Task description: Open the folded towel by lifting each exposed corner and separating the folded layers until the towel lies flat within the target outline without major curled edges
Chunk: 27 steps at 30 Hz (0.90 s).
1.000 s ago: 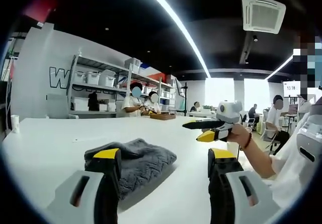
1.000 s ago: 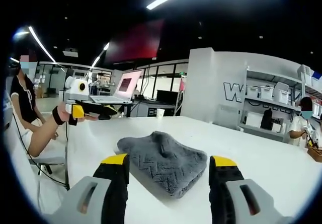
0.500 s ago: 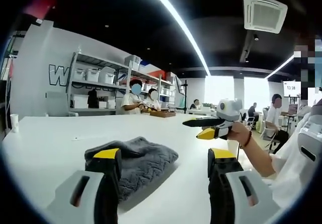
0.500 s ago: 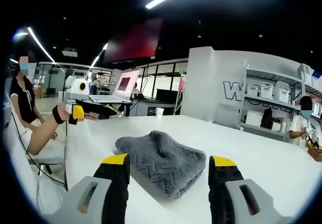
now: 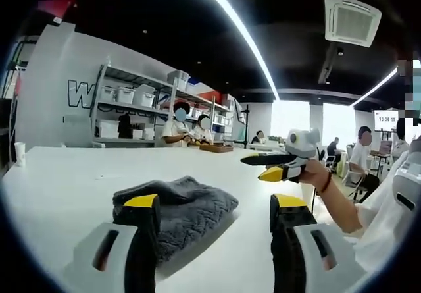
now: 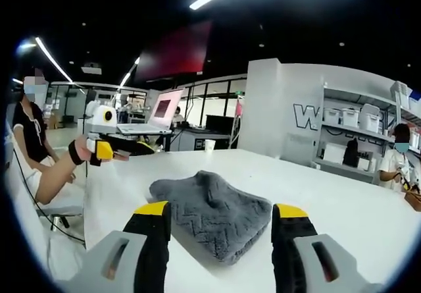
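While the towel lies folded, left gripper view catches shelves

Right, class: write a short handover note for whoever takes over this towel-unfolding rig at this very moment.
Left gripper: open, holding nothing, short of the towel.
Right gripper: open, holding nothing, facing the towel from the other side.
Grey towel: folded in a thick bundle on the white table, neither gripper touching it.
Done: nothing visible; no corner lifted.
Left: grip an exposed corner, separate the layers and spread the towel flat. I cannot make out a target outline.
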### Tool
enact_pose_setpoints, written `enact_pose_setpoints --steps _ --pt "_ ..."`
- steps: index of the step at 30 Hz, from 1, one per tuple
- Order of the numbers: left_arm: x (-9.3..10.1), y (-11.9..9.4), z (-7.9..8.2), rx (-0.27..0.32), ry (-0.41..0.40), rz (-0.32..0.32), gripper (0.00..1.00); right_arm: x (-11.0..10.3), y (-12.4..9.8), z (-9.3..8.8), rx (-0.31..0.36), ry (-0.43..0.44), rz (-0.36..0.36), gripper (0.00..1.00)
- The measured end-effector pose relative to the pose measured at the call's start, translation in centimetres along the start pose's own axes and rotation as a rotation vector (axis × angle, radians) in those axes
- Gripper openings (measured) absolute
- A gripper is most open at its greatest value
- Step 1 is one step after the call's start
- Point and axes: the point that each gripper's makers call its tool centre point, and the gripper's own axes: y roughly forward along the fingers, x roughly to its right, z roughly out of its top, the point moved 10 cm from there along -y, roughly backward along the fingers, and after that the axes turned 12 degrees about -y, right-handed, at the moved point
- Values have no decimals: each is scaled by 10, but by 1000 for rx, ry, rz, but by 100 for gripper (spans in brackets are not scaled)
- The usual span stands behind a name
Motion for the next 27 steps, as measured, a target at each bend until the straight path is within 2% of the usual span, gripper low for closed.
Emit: enact_pose_setpoints --steps 4,9,22,25,27 --pt "-3 1 -1 7 0 21 66 0 2 1 0 -5 4 59" --pt "-5 4 -2 -14 11 35 66 2 3 1 -6 -8 -2 59" --pt "-8 10 -1 -23 7 50 65 8 10 -2 -27 -21 -4 59" --pt "-7 11 0 -25 76 70 65 9 11 -2 -25 -20 -5 58" --pt "-7 11 0 -27 73 73 65 9 11 -2 -24 -20 -6 58"
